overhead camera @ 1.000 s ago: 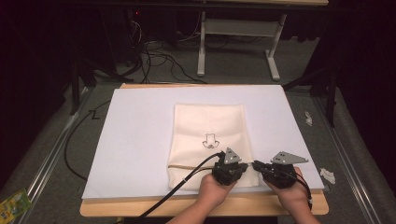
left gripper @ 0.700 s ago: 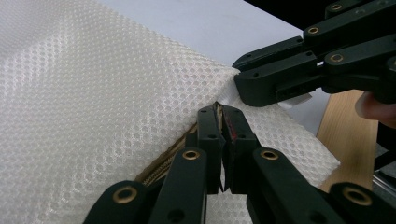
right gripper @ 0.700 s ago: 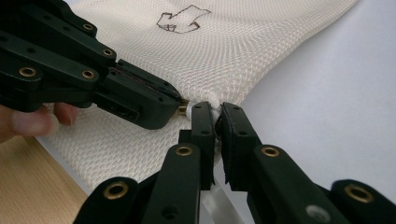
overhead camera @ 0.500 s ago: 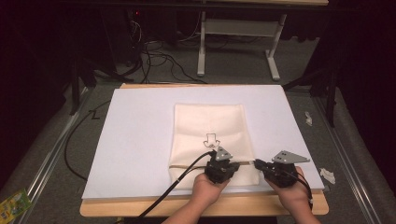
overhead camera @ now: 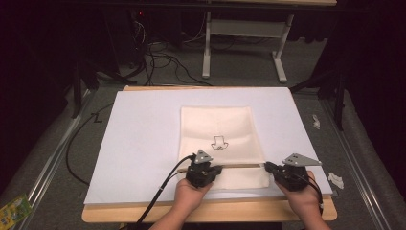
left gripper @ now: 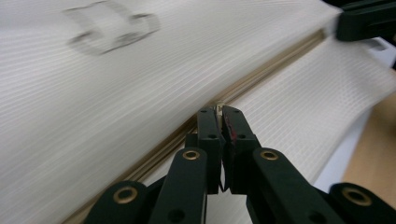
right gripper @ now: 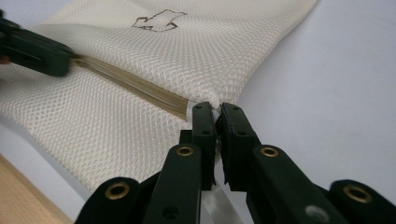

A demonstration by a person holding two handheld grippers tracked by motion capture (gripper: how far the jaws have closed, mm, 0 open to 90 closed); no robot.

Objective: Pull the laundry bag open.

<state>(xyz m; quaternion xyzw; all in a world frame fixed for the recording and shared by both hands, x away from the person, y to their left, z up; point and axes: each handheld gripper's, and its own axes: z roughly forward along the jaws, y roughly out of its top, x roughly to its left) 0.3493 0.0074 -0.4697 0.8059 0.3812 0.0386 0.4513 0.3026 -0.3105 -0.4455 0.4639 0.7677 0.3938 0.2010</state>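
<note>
A cream mesh bag with a small black outline print lies flat on a white board. A tan zipper runs across the bag near its front edge. My left gripper is shut on the zipper's pull, partway along the zipper. At the bag's right corner my right gripper is shut on the bag's edge, just where the zipper ends. In the right gripper view the left gripper shows at the upper left.
The board rests on a wooden table whose front edge is just before the hands. A black cable trails from the left gripper over that edge. Paper scraps lie on the grey floor at the right, and a desk frame stands behind.
My left gripper has slid left along the zipper, away from the right gripper, with the pull in its jaws. The right gripper has stayed at the bag's corner.
</note>
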